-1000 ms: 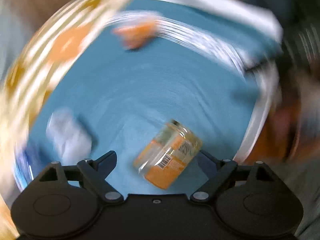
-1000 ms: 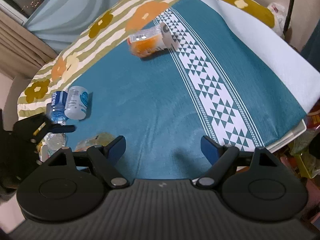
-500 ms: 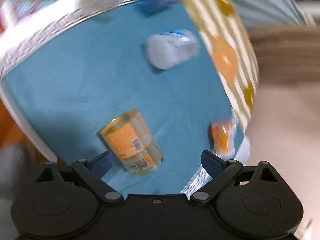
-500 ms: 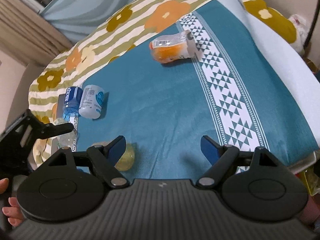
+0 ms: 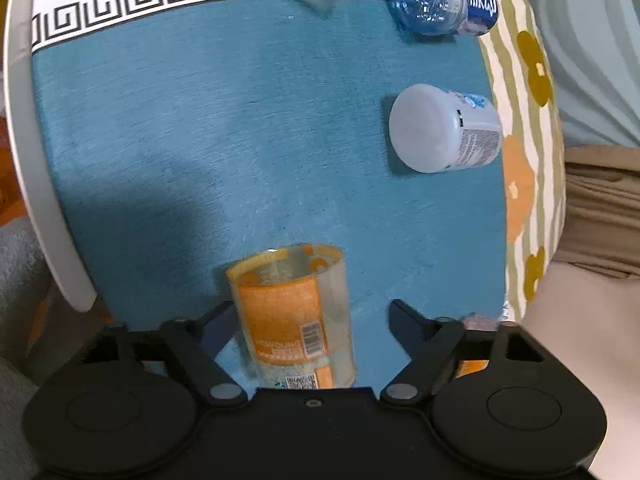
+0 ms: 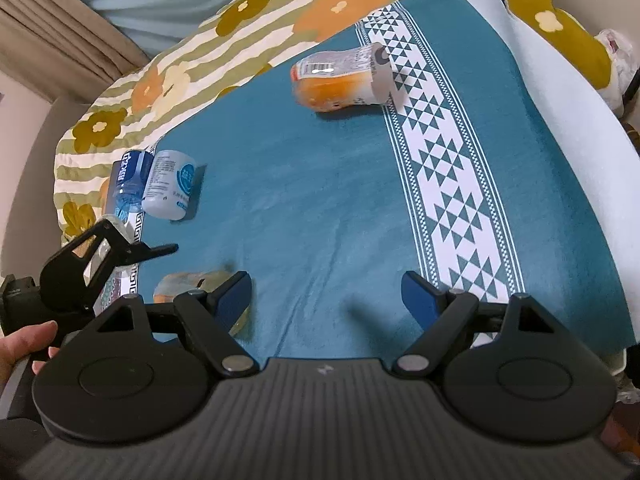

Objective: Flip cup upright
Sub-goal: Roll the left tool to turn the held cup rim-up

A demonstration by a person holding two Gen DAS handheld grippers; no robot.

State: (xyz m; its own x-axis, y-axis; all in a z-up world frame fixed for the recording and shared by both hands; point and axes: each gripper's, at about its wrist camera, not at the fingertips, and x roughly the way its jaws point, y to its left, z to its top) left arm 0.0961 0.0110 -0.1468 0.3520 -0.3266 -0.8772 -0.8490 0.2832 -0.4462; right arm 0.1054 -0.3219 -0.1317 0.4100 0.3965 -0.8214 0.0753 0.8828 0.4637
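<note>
A clear cup with an orange label (image 5: pixel 292 312) lies on its side on the teal cloth (image 5: pixel 240 128), lengthwise between the fingers of my left gripper (image 5: pixel 310 320), which is open around it; the cup sits closer to the left finger. In the right wrist view the same cup (image 6: pixel 192 284) shows partly behind my right finger, with the left gripper (image 6: pixel 120 256) beside it. My right gripper (image 6: pixel 326 294) is open and empty above the cloth.
A white bottle (image 5: pixel 444 134) and a blue water bottle (image 5: pixel 444 0) lie on their sides ahead. An orange-and-white bottle (image 6: pixel 344 78) lies near the patterned white band (image 6: pixel 440 168). A floral striped blanket (image 6: pixel 192 52) borders the cloth.
My left gripper swung round fast and now lines up along the cup, which lies between its fingers. My right gripper drifted slightly, staying open.
</note>
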